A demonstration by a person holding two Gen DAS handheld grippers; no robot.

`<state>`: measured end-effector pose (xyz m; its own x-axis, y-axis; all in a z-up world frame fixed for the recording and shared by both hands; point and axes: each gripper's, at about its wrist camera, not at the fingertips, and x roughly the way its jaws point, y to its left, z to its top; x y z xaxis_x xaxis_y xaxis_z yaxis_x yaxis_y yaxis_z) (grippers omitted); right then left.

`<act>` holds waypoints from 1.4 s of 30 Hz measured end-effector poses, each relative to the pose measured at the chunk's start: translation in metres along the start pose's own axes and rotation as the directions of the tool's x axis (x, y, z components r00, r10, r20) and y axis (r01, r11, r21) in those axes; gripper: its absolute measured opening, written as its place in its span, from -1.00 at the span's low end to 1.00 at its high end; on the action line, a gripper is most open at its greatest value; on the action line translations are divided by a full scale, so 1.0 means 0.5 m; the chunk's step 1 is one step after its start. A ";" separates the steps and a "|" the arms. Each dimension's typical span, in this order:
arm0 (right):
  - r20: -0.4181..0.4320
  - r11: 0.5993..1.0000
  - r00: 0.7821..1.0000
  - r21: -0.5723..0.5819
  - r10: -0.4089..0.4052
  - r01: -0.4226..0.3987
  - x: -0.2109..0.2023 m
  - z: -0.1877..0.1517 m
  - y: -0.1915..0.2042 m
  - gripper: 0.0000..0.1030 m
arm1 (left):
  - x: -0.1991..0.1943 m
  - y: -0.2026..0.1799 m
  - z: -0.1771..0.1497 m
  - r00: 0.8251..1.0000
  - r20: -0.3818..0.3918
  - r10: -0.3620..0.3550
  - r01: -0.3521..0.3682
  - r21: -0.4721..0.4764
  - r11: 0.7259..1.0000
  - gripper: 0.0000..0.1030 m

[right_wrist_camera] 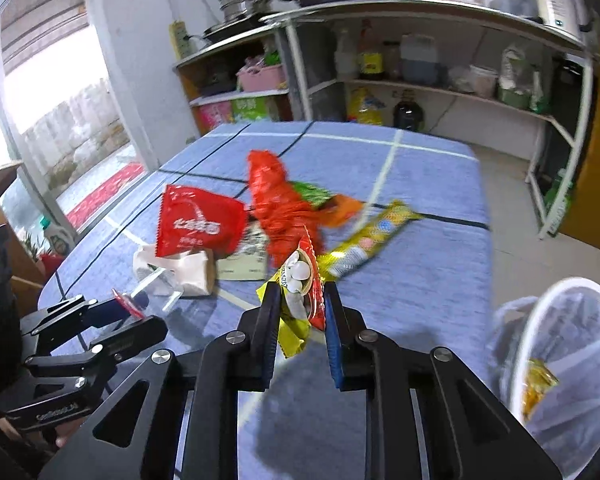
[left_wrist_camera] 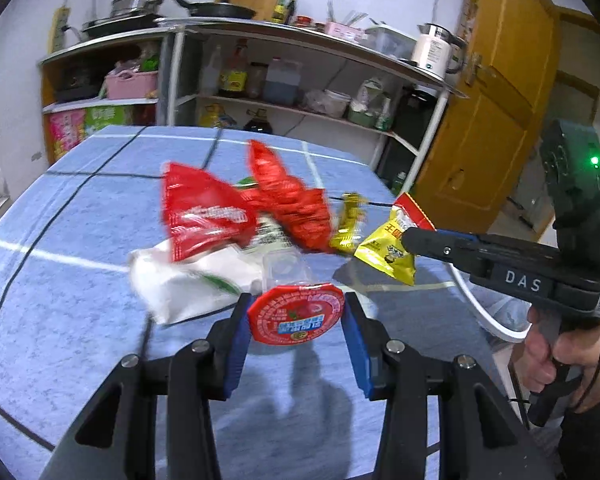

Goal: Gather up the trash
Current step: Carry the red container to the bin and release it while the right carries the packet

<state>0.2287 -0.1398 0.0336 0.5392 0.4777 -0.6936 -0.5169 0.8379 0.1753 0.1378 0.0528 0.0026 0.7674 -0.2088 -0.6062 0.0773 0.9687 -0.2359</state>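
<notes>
Right gripper [right_wrist_camera: 302,308] pinches a yellow-and-red snack packet [right_wrist_camera: 300,292] above the near table [right_wrist_camera: 420,280]. Left gripper [left_wrist_camera: 296,316] clamps a red-lidded clear cup [left_wrist_camera: 296,312] by its rim. Packet likely light, crinkly, slippery; grip its flat middle. Mesh bin [right_wrist_camera: 560,360] sits right.
</notes>
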 end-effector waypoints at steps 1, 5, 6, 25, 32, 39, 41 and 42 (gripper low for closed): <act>0.005 1.000 1.000 0.011 -0.011 0.011 -0.011 -0.004 -0.013 -0.58 | 0.004 -0.015 0.004 1.000 -0.002 -0.010 0.010 0.010 1.000 -0.11; 0.025 0.997 0.998 0.057 -0.054 0.053 -0.053 -0.024 -0.067 -0.58 | 0.023 -0.078 0.016 0.998 -0.015 -0.060 0.061 0.056 0.997 -0.11; 0.031 0.995 0.997 0.072 -0.067 0.065 -0.065 -0.030 -0.084 -0.58 | 0.028 -0.092 0.020 0.997 -0.018 -0.070 0.071 0.064 0.995 -0.11; 0.045 0.917 0.959 0.307 -0.280 0.253 -0.213 -0.141 -0.326 -0.58 | 0.151 -0.359 0.060 0.970 -0.111 -0.216 0.237 0.246 0.940 -0.11; 0.013 0.878 0.944 0.373 -0.329 0.301 -0.230 -0.179 -0.391 -0.58 | 0.201 -0.443 0.058 0.949 -0.168 -0.266 0.305 0.280 0.910 -0.10; -0.034 0.848 0.939 0.420 -0.342 0.324 -0.227 -0.216 -0.440 -0.58 | 0.255 -0.493 0.051 0.935 -0.233 -0.268 0.328 0.281 0.902 -0.10; -0.050 0.838 0.938 0.435 -0.342 0.329 -0.224 -0.225 -0.451 -0.56 | 0.266 -0.502 0.046 0.932 -0.250 -0.264 0.331 0.284 0.900 -0.10; -0.058 0.834 0.936 0.437 -0.347 0.336 -0.222 -0.226 -0.455 -0.55 | 0.270 -0.508 0.044 0.931 -0.256 -0.261 0.331 0.288 0.898 -0.10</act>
<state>0.2114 -0.4132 -0.0086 0.6453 0.1412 -0.7508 0.0409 0.9750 0.2186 0.2358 -0.2184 -0.0028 0.5312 -0.4818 -0.6969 0.5070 0.8398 -0.1942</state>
